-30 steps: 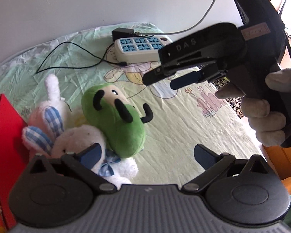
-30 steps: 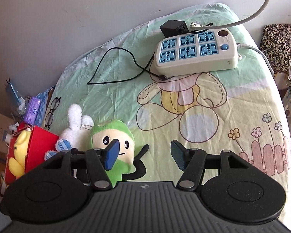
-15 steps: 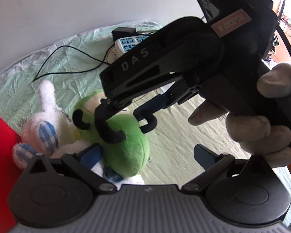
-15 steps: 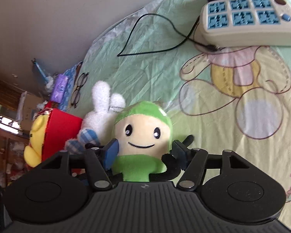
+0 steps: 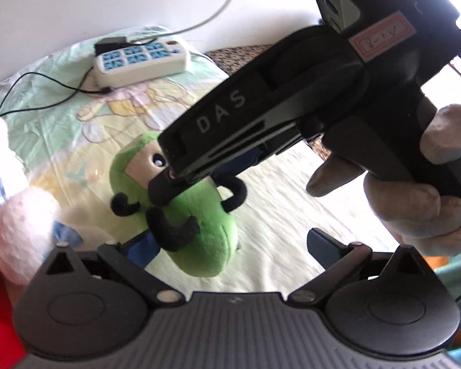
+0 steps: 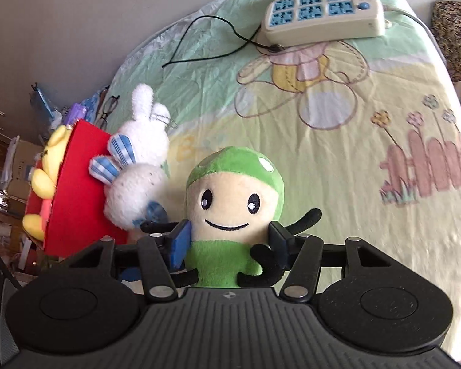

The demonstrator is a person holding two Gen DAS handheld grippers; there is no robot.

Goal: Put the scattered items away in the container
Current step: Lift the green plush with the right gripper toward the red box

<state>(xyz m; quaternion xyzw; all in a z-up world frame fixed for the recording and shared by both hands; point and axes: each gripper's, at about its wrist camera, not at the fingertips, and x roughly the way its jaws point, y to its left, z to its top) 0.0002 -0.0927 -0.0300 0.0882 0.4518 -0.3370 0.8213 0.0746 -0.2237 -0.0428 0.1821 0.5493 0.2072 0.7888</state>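
The right hand-held gripper [image 6: 227, 244] had just been narrowing its jaws around the green plush doll [image 6: 230, 196] on the bed sheet [image 6: 338, 166], both pads at its cheeks. Only the right wrist view showed the red container [image 6: 76, 203]. The left hand-held gripper [image 5: 230, 247] gaped empty; its view alone showed the gloved hand [image 5: 421, 203].

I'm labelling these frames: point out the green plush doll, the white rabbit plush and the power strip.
green plush doll [image 6: 230, 203]: right wrist view, on its face.
white rabbit plush [image 6: 135, 193]: right wrist view, on its body.
power strip [image 6: 322, 12]: right wrist view, on its socket face.
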